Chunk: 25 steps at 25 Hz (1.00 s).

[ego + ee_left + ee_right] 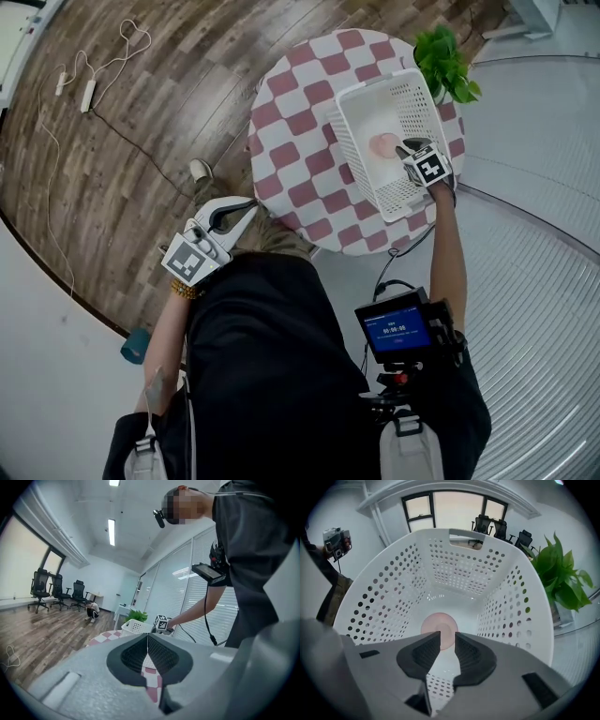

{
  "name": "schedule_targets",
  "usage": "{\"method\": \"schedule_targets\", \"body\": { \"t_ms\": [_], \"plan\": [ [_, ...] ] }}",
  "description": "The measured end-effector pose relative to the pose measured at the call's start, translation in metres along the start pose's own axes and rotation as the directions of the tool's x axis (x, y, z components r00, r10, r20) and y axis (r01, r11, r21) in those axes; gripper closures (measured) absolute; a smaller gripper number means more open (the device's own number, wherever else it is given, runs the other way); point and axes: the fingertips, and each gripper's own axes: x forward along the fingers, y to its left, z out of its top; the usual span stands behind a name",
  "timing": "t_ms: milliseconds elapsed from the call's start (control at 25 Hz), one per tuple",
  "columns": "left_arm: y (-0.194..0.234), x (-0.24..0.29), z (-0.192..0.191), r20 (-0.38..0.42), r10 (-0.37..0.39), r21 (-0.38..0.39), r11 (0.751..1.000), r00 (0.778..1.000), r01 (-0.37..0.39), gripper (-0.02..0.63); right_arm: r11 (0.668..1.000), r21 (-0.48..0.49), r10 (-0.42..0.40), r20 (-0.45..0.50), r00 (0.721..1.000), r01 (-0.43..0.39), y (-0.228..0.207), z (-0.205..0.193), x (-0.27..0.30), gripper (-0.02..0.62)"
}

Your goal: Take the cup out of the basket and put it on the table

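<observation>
Off to the left of the table, on the wood floor, lies a white power strip (89,92) with its cables. Nearer the person, the left gripper (247,208) hangs clear of the table's near left edge. It holds nothing, and in the left gripper view its two ribbed pads meet in a closed seam (148,641).

The round table (300,141) wears a red-and-white checked cloth. On its right half stands a white perforated laundry basket (349,155), with one corner close to the table's near right edge. The pink cup (384,145) rests on the basket's floor, roughly in the middle. From above it shows as a round pink disc, and whether its mouth or its base faces up I cannot tell.

The right gripper (406,147) points steeply down into the basket, with its marker cube above the near right wall. In the right gripper view its jaws stand apart around an open gap (446,637). The cup (439,623) shows through that gap just beyond the tips, and the pads are not pressing on it. The basket's holed walls (389,597) rise on every side.

A green potted plant (445,61) stands at the table's far right edge, just beside the basket. Low in the head view, a small screen unit (398,328) is fixed at the person's chest.
</observation>
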Motion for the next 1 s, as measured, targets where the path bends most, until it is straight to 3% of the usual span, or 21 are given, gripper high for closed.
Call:
{"method": "schedule_targets", "body": {
  "t_ms": [520, 1000],
  "plan": [
    [0.0, -0.005, -0.001, 0.003, 0.012, -0.02, 1.0, 1.0, -0.012, 0.601, 0.991, 0.126, 0.05, -0.098, 0.994, -0.038, -0.015, -0.005, 0.027, 0.485],
    [0.004, -0.01, -0.004, 0.01, 0.032, -0.049, 0.998, 0.999, -0.032, 0.601, 0.995, 0.093, 0.058, -0.136, 0.989, -0.046, -0.017, 0.001, 0.034, 0.485]
  ]
}}
